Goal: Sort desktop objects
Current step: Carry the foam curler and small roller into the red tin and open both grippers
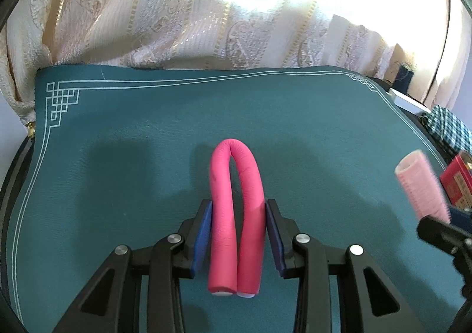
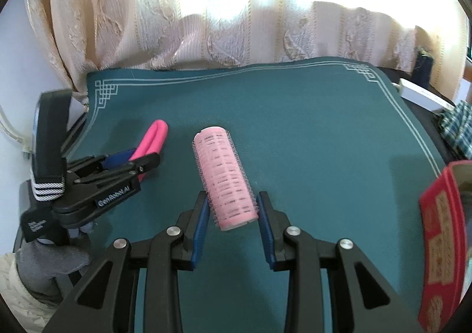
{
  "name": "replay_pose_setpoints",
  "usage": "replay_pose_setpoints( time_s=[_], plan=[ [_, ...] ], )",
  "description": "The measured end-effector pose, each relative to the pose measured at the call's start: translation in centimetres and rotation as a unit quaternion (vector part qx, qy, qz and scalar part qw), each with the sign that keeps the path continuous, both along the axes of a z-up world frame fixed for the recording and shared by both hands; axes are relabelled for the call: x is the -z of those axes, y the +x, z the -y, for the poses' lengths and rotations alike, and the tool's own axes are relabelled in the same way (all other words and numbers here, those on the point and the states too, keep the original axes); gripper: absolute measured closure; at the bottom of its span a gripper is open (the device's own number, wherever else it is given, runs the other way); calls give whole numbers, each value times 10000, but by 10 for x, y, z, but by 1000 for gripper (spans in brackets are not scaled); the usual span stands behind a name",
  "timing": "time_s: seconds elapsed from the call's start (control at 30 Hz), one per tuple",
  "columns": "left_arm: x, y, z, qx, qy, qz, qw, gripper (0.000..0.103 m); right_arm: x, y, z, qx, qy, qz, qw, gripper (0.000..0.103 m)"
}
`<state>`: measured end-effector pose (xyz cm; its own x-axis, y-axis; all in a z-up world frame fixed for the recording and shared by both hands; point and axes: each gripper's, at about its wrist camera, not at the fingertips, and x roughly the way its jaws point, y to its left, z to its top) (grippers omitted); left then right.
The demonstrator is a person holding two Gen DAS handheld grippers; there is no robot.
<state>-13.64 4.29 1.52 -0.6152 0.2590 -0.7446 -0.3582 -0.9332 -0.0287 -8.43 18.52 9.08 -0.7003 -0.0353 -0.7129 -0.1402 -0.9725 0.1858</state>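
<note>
Left hand-held gripper (image 1: 239,209) pinches the bent pink foam roller (image 1: 236,215); right (image 2: 231,203) clasps a bristly curler (image 2: 225,176) — red box (image 2: 442,244) beside.

Both wrist cameras sit low and close over the green mat (image 1: 147,132), facing the curtain (image 2: 206,23); each sees the other's gripper.

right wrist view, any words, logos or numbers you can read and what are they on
"GenRobot.AI": white lettering on the side of the left gripper.
White lettering on the black handle block below that gripper: too blurred to read.
Gold characters on the red box at the right edge: blurred, not readable.
Dark marks on the pink hair roller: slots, not text.
</note>
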Motion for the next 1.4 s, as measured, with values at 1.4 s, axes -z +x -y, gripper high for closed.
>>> replay_pose_setpoints(
  time_s=[1.4],
  plan=[
    [-56, 176, -210, 2011, 39, -394, 9788, 65, -36, 244, -190, 2288, -154, -882, 9694, 68]
  ],
)
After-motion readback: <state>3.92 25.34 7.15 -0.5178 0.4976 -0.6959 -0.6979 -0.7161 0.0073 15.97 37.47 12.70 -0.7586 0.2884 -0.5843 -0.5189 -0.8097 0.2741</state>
